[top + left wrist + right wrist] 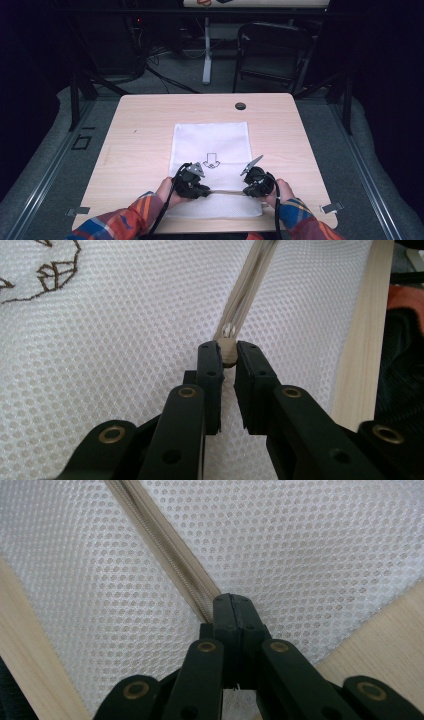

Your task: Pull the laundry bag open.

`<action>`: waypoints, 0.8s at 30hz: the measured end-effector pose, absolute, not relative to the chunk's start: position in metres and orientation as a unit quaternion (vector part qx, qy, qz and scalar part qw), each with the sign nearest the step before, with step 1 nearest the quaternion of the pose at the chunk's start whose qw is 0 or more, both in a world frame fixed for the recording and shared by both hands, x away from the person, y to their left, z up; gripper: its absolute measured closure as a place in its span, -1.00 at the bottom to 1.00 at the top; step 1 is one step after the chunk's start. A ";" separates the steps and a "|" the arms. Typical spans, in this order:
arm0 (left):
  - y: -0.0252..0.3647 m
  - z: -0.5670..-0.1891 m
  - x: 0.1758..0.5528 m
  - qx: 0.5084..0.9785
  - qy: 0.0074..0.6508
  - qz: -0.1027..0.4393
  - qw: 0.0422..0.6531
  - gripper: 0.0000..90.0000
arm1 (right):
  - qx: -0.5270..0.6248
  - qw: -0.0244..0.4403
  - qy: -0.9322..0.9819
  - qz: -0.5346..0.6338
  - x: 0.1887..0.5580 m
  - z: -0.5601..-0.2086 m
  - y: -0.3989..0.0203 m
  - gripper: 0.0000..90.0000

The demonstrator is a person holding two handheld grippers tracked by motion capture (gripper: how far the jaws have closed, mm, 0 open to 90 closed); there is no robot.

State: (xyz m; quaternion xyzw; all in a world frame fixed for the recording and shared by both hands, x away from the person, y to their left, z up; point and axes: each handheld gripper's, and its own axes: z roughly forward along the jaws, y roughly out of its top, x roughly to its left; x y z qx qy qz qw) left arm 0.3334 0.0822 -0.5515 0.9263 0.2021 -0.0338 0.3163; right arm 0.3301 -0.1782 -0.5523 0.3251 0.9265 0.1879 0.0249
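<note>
I have the left gripper (228,356) nipped onto the zip pull (228,351): the small beige tab sits right between the tips of its jaws, which are drawn in until only a narrow slit stays open behind the tab. From there the zip (250,285) runs straight ahead and away from the jaws, a tan band with fine teeth down its middle. My right gripper (233,600) has its jaws pressed fully together, and the same zip (160,545) ends exactly at their tips; they seem to pinch the tape's end, though I cannot see how much is caught. Under both sets of jaws lies the mesh bag (210,140), white, flat, rectangular, its cloth a regular honeycomb of small holes, with a dark line drawing (55,272) printed ahead and left of the left jaws. From above, the two grippers sit near the bag's close edge, one at each end of the zip. The desk (140,120) beneath is pale wood grain, smooth, with rounded corners.
</note>
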 end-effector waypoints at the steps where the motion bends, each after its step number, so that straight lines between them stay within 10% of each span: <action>1: 0.083 -0.551 0.332 0.926 0.203 -0.031 0.317 0.81 | 0.328 0.026 0.925 0.192 0.330 -0.553 -0.179 1.00; 24: 0.108 -0.548 0.330 0.924 0.218 -0.028 0.314 0.82 | 0.328 0.023 0.924 0.197 0.331 -0.553 -0.180 1.00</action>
